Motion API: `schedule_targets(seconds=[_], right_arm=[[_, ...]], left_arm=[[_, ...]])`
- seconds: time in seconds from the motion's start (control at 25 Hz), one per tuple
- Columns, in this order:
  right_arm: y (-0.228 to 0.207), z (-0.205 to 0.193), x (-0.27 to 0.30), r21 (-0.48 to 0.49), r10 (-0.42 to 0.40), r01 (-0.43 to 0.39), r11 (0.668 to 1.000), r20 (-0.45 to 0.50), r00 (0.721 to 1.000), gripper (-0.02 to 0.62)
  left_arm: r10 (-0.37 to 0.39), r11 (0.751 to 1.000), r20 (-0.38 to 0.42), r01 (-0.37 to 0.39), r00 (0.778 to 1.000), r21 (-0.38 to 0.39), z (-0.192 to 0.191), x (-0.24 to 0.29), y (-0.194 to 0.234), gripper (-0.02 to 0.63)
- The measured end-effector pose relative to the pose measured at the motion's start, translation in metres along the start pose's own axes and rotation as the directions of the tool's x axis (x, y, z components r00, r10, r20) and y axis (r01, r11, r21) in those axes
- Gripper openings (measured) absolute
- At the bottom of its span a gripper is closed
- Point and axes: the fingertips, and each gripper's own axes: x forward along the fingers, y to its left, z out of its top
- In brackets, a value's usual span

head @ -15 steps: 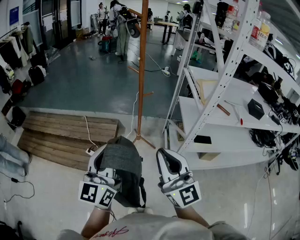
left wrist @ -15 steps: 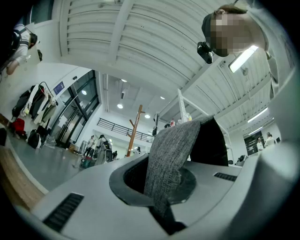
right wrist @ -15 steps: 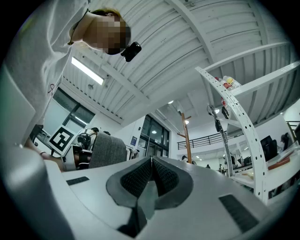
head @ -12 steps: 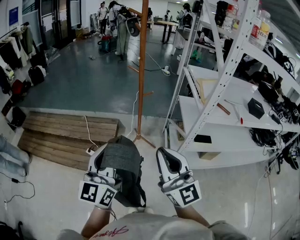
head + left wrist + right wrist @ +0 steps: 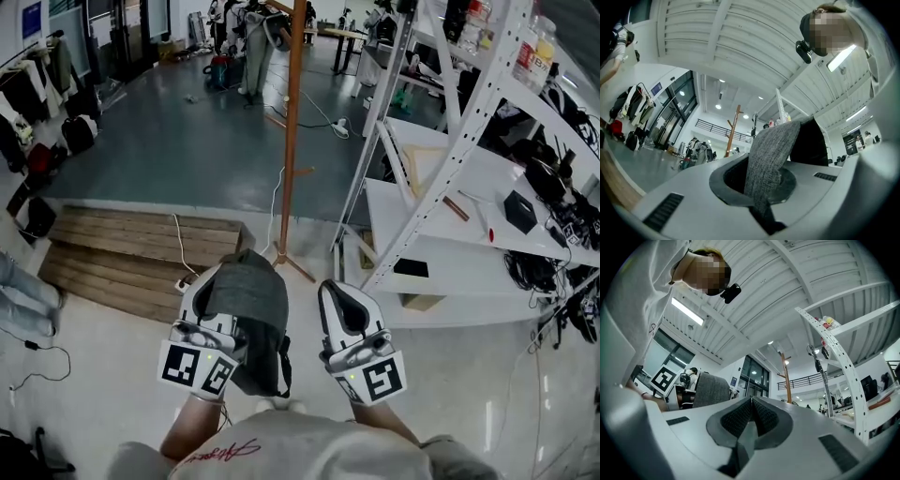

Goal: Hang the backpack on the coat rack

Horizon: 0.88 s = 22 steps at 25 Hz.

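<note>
A grey backpack hangs low in the head view. My left gripper is shut on its grey fabric; in the left gripper view that fabric runs up from between the closed jaws. The left gripper tilts upward. My right gripper is just to the right of the bag, shut with nothing in it; its ribbed pads meet. The backpack shows at that view's left. The wooden coat rack stands ahead on the floor, and its pole shows in both gripper views.
White metal shelving with tools and boxes fills the right side, close to the rack. A wooden platform lies at the left, with a cable and a power strip beside it. Bags hang along the left wall. People stand far back.
The whole head view has shifted slightly, with the rack's foot and the platform a little higher in the picture. Both grippers keep their spacing, and the backpack stays in the left one.
</note>
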Motion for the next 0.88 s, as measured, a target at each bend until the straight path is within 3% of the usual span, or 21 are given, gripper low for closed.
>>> schedule_targets(seconds=[0.2,0.36,0.4,0.44,0.56,0.64,0.72,0.88], right_arm=[[0.001,-0.008,-0.002,0.009,0.003,-0.003,1.0,-0.022,1.0,0.023],[0.008,-0.023,-0.006,0.032,0.002,0.002,0.999,-0.106,0.994,0.028],[0.015,-0.021,-0.004,0.025,0.028,-0.026,0.999,-0.103,0.994,0.086],[0.022,-0.018,-0.002,0.006,0.056,-0.056,0.998,-0.096,0.994,0.202],[0.038,-0.014,0.005,-0.071,0.115,-0.123,0.99,-0.11,0.987,0.221],[0.043,-0.027,0.009,-0.083,0.13,-0.148,0.986,-0.19,0.973,0.23],[0.043,-0.044,0.013,-0.06,0.118,-0.14,0.988,-0.28,0.953,0.236],[0.03,-0.046,0.034,-0.104,0.028,-0.062,0.993,-0.299,0.954,0.239]], left_arm=[[0.027,1.0,-0.005,-0.027,1.0,0.0,0.0,0.009,0.006,0.025],[0.058,0.998,-0.008,-0.058,0.998,0.006,0.001,0.023,0.013,0.025],[0.067,0.998,-0.006,-0.067,0.998,0.009,0.002,0.026,0.015,0.025],[0.075,0.997,-0.004,-0.075,0.997,0.014,0.003,0.029,0.016,0.023],[0.09,0.995,0.009,-0.091,0.996,0.034,0.006,0.037,0.018,0.025],[0.096,0.994,0.019,-0.097,0.995,0.048,0.009,0.041,0.016,0.023],[0.098,0.993,0.03,-0.1,0.995,0.058,0.012,0.044,0.013,0.025],[0.1,0.992,0.04,-0.103,0.994,0.068,0.015,0.05,0.009,0.025]])
